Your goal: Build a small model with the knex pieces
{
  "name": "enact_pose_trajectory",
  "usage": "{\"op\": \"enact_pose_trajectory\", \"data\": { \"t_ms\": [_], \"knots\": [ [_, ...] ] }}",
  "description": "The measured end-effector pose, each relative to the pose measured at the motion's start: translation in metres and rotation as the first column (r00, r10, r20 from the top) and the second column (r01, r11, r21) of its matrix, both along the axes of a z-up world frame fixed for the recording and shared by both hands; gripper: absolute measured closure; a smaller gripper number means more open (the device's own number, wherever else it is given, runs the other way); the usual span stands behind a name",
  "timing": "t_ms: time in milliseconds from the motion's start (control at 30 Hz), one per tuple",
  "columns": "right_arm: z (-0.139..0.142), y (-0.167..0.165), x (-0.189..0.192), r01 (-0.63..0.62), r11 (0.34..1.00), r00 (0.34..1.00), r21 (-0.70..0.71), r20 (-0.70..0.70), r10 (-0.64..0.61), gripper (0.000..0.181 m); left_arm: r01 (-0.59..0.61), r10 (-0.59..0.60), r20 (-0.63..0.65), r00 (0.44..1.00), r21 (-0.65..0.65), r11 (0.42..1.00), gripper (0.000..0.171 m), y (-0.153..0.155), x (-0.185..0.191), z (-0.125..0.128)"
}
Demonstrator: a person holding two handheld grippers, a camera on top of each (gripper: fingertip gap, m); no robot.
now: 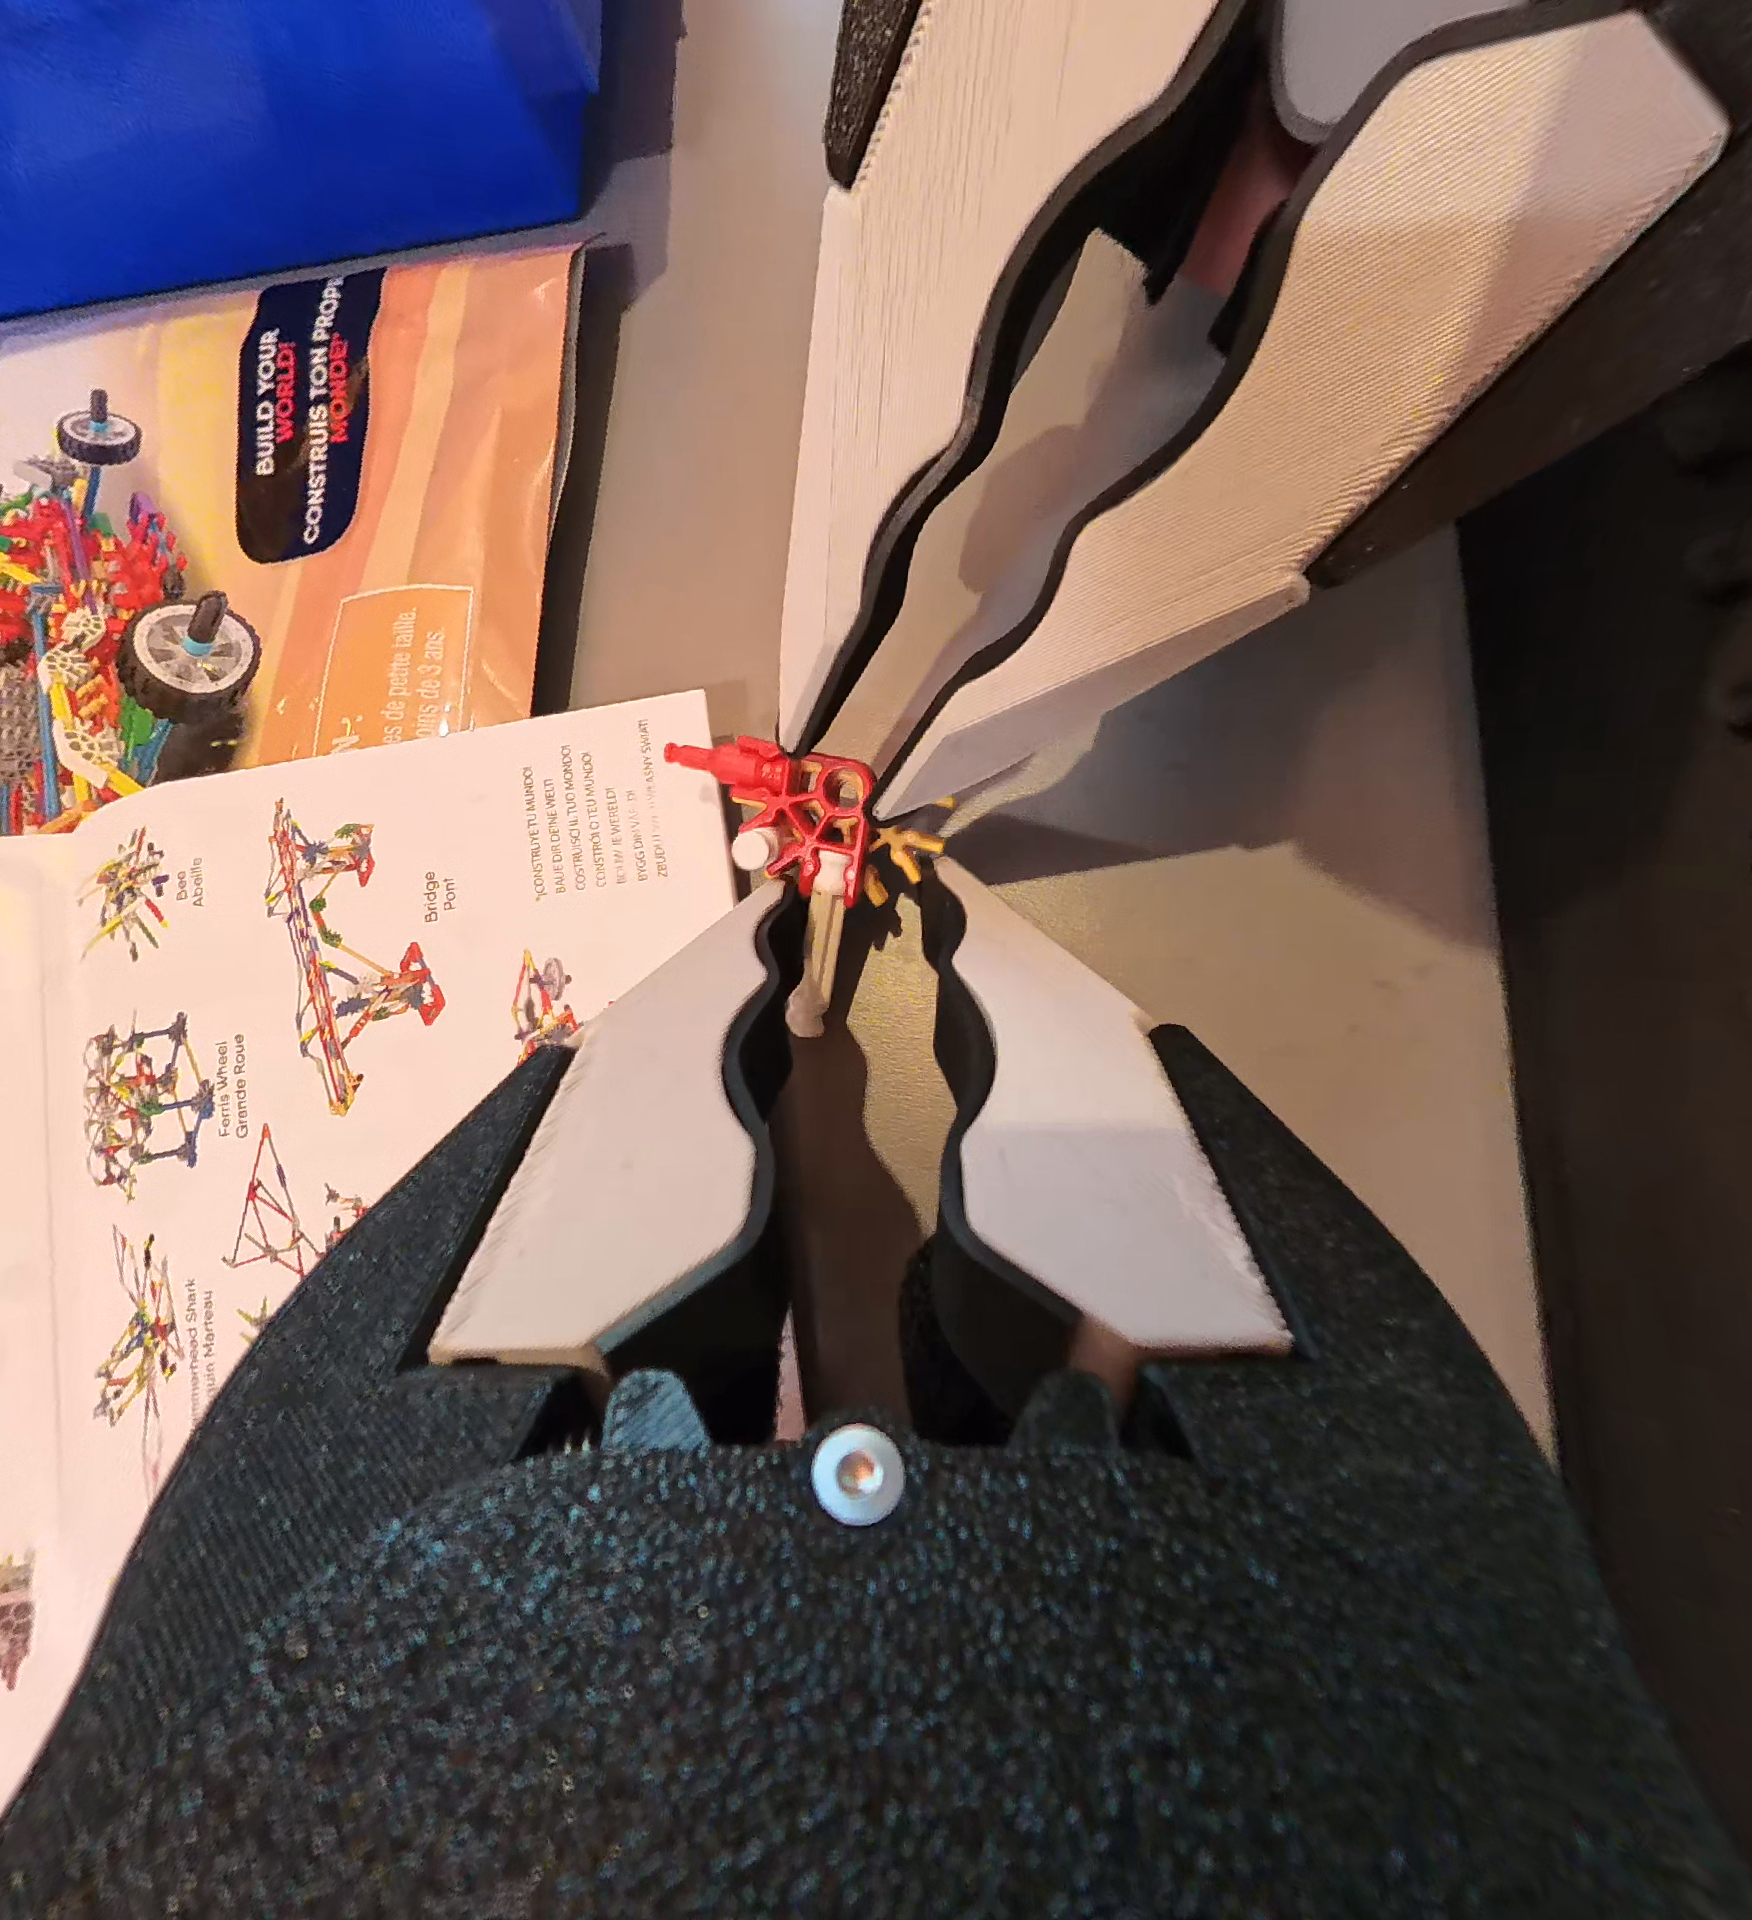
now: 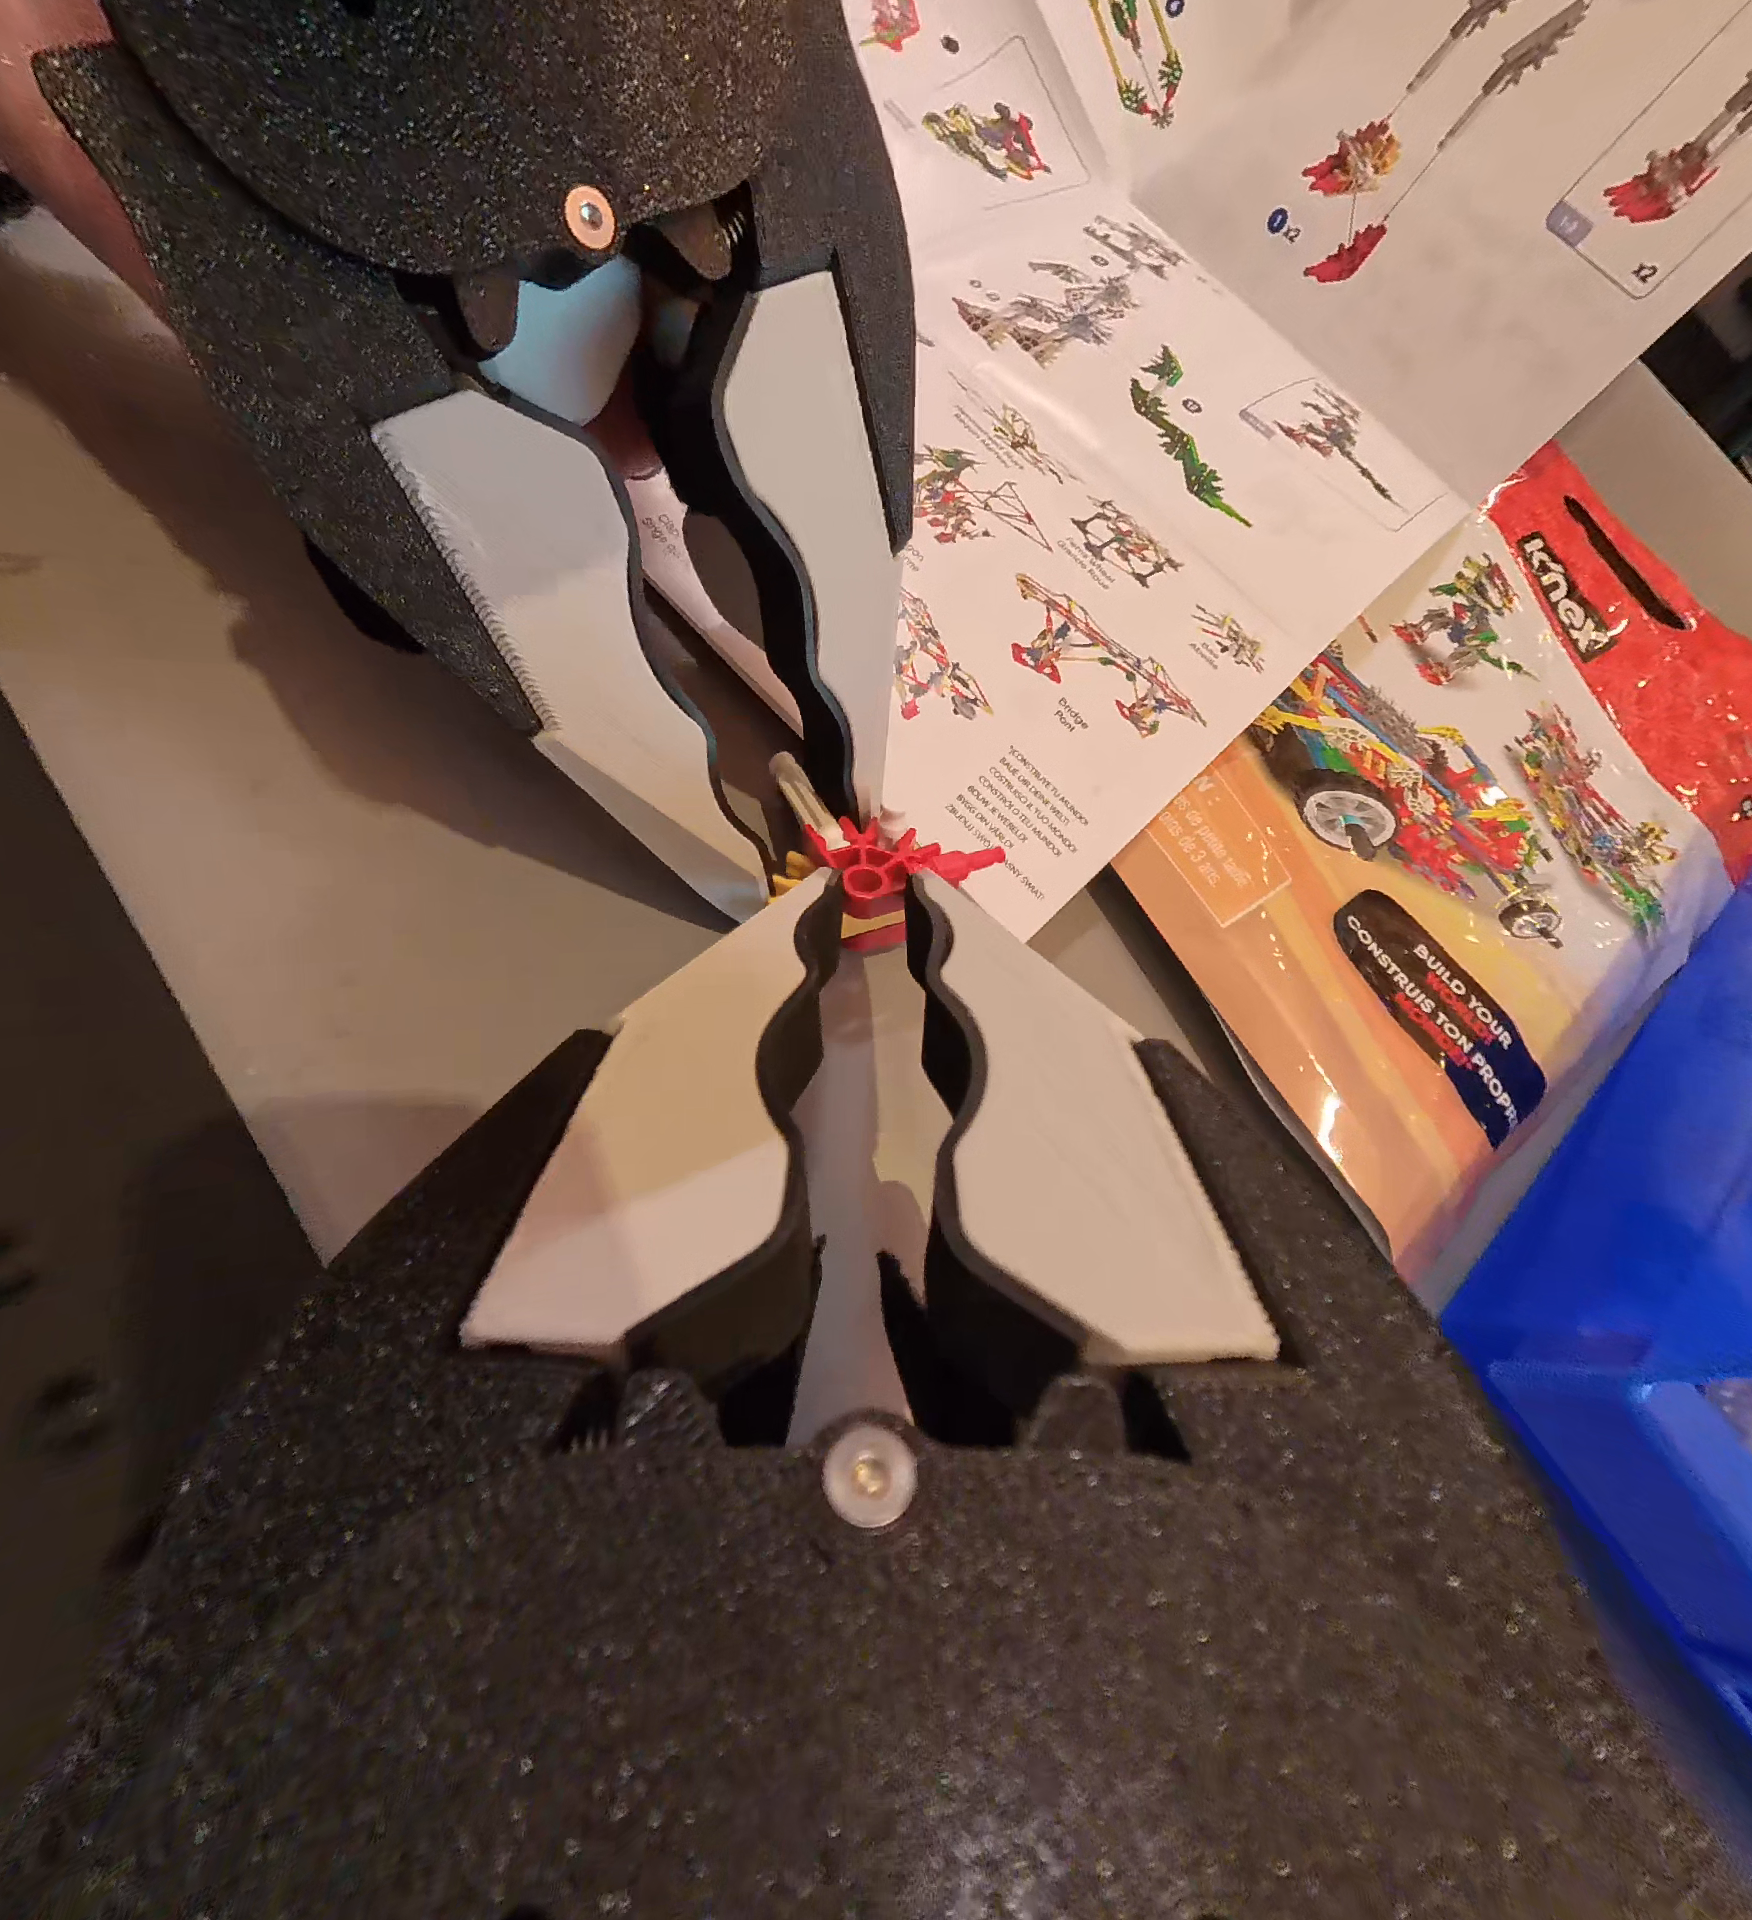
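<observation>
Grey table (image 1: 706, 436): both jaws tight on red connector (image 1: 820, 821); red bag (image 2: 1682, 665) right-view only.

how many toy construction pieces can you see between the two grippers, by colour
red pieces: 2, a connector and a short rod
white or grey rods: 2, one plugged into the connector, one in the left gripper
yellow connector: 1
total: 5; the right gripper hides part of the cluster
</observation>
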State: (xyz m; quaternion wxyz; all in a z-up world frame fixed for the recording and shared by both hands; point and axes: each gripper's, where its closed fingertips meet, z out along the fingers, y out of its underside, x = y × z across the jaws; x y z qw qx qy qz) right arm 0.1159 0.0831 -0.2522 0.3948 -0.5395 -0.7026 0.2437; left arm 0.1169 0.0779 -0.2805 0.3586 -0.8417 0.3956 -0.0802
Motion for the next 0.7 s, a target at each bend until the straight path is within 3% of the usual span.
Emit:
{"op": "enact_pose_trajectory", "data": {
  "t_ms": [467,700],
  "knots": [
    [-0.003,0.005,0.002,0.015,1.0,1.0,0.014,0.019,-0.015,0.171,0.002,0.003,-0.071,0.997,0.059,0.998,0.163,0.004,0.0,0.0],
    [-0.011,0.012,0.006,0.018,0.999,1.0,0.048,0.015,-0.019,0.175,-0.055,0.062,-0.071,0.996,0.09,0.994,0.157,0.006,-0.003,0.001]
  ]
}}
